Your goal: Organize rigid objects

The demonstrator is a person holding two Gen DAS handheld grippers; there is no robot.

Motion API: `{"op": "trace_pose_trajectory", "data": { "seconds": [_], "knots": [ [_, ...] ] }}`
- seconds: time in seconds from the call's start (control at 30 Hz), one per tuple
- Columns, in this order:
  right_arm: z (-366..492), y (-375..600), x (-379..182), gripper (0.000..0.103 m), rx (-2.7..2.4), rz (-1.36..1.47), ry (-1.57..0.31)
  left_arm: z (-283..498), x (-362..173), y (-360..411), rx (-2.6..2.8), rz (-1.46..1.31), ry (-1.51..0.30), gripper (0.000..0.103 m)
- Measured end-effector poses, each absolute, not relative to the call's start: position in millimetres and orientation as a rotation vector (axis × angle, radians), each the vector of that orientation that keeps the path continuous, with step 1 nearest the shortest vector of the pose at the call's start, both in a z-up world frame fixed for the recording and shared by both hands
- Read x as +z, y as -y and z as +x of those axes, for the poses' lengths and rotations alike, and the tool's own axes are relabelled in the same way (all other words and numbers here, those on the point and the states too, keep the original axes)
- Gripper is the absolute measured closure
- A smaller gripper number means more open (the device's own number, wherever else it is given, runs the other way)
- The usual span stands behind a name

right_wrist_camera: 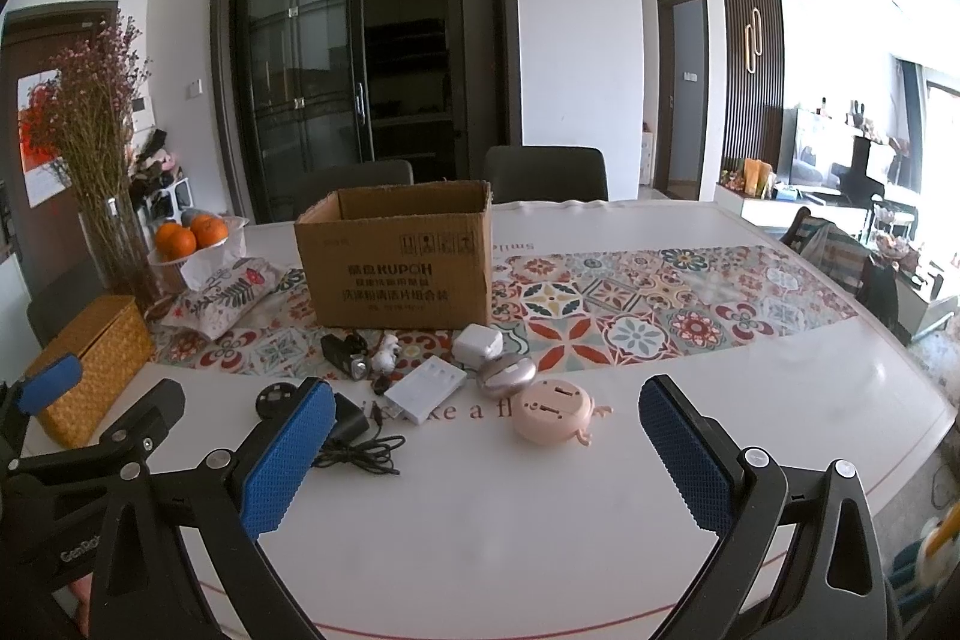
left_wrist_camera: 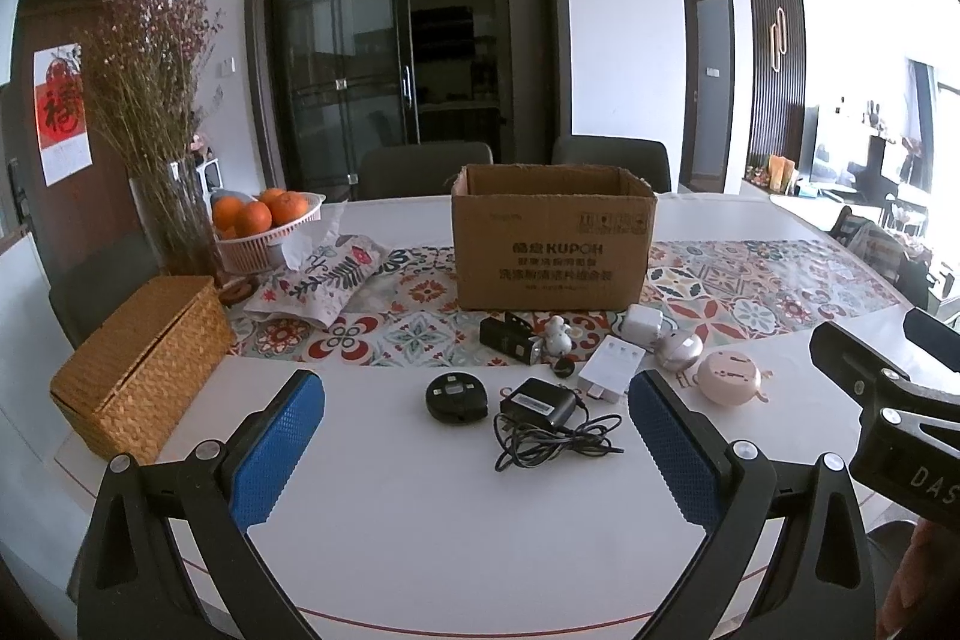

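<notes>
An open cardboard box (left_wrist_camera: 552, 250) (right_wrist_camera: 399, 268) stands on the patterned runner. In front of it lie small items: a black camera (left_wrist_camera: 507, 337), a white figurine (left_wrist_camera: 559, 334), a white cube charger (left_wrist_camera: 643, 322), a white flat box (left_wrist_camera: 611, 367) (right_wrist_camera: 425, 388), a silver oval case (left_wrist_camera: 678, 349) (right_wrist_camera: 506, 375), a pink round gadget (left_wrist_camera: 729, 377) (right_wrist_camera: 553, 411), a black disc (left_wrist_camera: 456, 397) and a black adapter with cable (left_wrist_camera: 543, 418) (right_wrist_camera: 351, 427). My left gripper (left_wrist_camera: 474, 454) is open and empty, short of the adapter. My right gripper (right_wrist_camera: 486, 460) is open and empty, short of the pink gadget.
A wicker box (left_wrist_camera: 141, 364) sits at the left, with a vase of dried flowers (left_wrist_camera: 162, 112), a basket of oranges (left_wrist_camera: 264, 220) and a floral tissue pouch (left_wrist_camera: 324, 280) behind it. Two chairs (left_wrist_camera: 426, 169) stand behind the white table (left_wrist_camera: 450, 520).
</notes>
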State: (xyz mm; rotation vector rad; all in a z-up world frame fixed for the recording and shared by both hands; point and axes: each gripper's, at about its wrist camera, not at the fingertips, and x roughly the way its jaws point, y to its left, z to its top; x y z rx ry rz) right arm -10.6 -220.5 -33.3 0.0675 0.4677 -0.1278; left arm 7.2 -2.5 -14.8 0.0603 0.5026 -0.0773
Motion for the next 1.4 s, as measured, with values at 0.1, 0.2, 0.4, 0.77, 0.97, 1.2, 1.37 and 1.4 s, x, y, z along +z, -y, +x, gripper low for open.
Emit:
{"op": "trace_pose_trajectory", "data": {
  "seconds": [0.1,0.2,0.4,0.77,0.97,1.2,1.37,1.4],
  "knots": [
    [-11.2,219.7,-36.5,0.000,-0.127,0.069,-0.470,8.2,-16.0,3.2,-0.076,0.059,-0.511,0.000],
    [-10.9,219.6,-41.7,0.000,-0.126,0.072,-0.480,12.2,-18.1,5.1,-0.083,0.051,-0.533,0.000],
    [-1.4,229.0,-48.5,0.000,-0.124,0.098,-0.525,23.4,-23.7,12.1,-0.090,0.053,-0.575,0.000],
    [25.3,249.8,-67.9,0.000,-0.117,0.163,-0.623,50.1,-38.6,28.7,-0.105,0.063,-0.628,0.000],
    [41.5,254.6,-74.4,0.000,-0.116,0.167,-0.641,68.3,-47.9,33.2,-0.110,0.048,-0.657,0.000],
    [65.3,261.3,-87.6,0.000,-0.114,0.166,-0.682,90.0,-62.5,39.7,-0.103,0.029,-0.698,0.000],
    [80.4,267.0,-97.3,0.000,-0.127,0.172,-0.697,106.4,-75.8,43.4,-0.092,0.015,-0.732,0.000],
    [83.4,268.7,-100.6,0.000,-0.128,0.175,-0.704,109.1,-78.3,44.0,-0.091,0.014,-0.741,0.000]
  ]
}}
